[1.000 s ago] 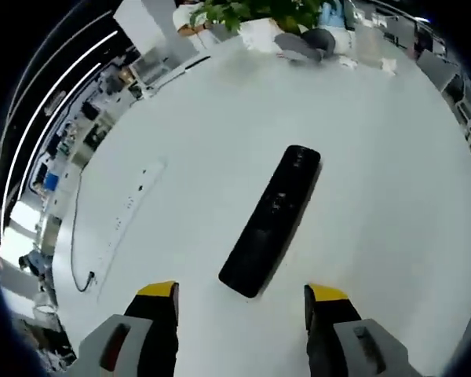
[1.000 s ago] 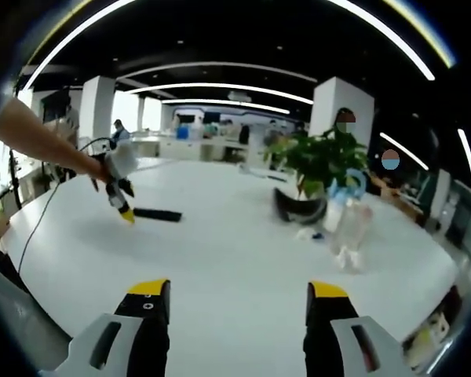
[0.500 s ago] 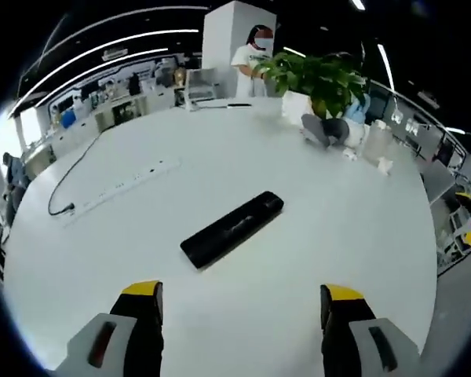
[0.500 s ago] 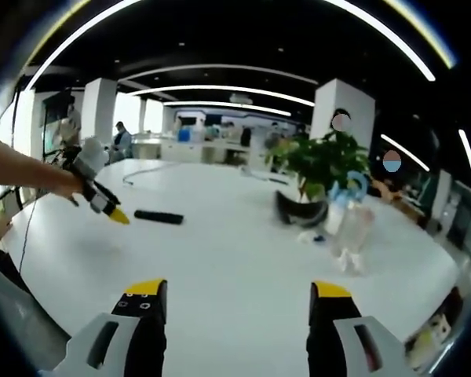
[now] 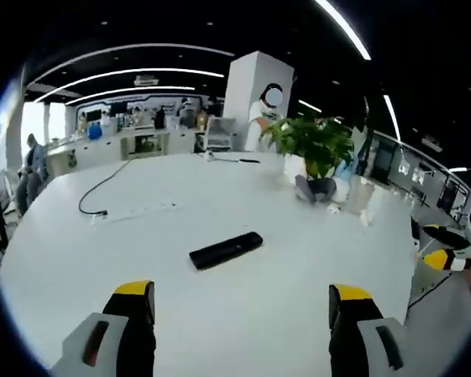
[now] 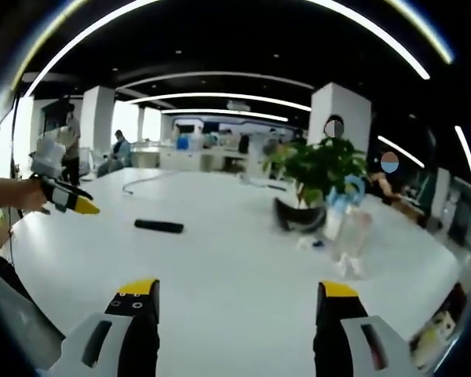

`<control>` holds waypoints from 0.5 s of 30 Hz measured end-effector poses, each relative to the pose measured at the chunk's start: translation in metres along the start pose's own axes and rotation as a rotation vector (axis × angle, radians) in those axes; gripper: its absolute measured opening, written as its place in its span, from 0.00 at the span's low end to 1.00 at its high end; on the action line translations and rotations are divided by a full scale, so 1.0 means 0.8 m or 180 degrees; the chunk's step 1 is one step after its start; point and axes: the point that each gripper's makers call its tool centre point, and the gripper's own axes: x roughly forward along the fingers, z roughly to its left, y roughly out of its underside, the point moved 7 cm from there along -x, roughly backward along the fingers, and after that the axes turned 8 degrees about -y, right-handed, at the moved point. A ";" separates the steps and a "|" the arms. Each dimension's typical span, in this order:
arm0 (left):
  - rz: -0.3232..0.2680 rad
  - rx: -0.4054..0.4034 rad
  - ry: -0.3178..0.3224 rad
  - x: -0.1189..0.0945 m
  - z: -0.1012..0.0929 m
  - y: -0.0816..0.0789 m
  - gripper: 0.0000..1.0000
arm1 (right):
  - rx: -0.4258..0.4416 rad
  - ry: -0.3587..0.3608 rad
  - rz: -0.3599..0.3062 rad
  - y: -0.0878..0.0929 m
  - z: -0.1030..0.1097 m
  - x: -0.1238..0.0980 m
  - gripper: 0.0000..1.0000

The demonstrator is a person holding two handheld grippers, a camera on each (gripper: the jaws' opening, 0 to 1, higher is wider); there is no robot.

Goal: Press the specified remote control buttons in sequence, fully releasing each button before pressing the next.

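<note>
A long black remote control [image 5: 226, 250] lies flat on the white table [image 5: 243, 314], well ahead of my left gripper [image 5: 242, 302], whose jaws stand wide apart with nothing between them. In the right gripper view the same remote [image 6: 159, 226] lies far off at the left of the table. My right gripper [image 6: 229, 297] is open and empty over the near table edge. The left gripper [image 6: 72, 203] shows at the left edge of that view, held in a hand and raised off the table. The right gripper's yellow tip [image 5: 439, 259] shows at the right edge of the left view.
A potted plant [image 6: 318, 169], a dark headset [image 6: 297, 217] and clear plastic bottles [image 6: 352, 232] stand at the table's far right. A white power strip [image 5: 137, 210] with its cable lies far left. People stand beyond the table.
My left gripper has lifted and drawn back from the remote, which now sits smaller and farther in its view. In the right view it has moved left. The remote has stayed put.
</note>
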 end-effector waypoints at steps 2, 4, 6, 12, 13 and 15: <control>-0.0052 -0.0047 -0.0006 -0.019 -0.004 0.008 0.99 | -0.0022 0.0007 -0.0012 -0.001 0.000 0.000 0.83; -0.0113 -0.0072 -0.0057 -0.035 -0.007 0.011 0.98 | -0.0014 0.0011 -0.0015 -0.001 0.001 0.000 0.85; -0.0204 -0.0137 -0.0176 -0.051 -0.007 0.015 0.98 | -0.0009 0.0030 -0.0039 -0.002 0.000 -0.001 0.86; -0.0509 -0.0160 -0.0384 -0.085 -0.013 0.020 1.00 | 0.0009 0.0075 -0.0097 -0.004 -0.002 -0.003 0.91; -0.0569 -0.0175 -0.0449 -0.091 -0.015 0.021 1.00 | 0.0002 0.0072 -0.0107 -0.004 -0.002 -0.003 0.92; -0.0640 -0.0188 -0.0492 -0.099 -0.022 0.025 1.00 | -0.0006 0.0062 -0.0111 -0.005 -0.001 -0.003 0.92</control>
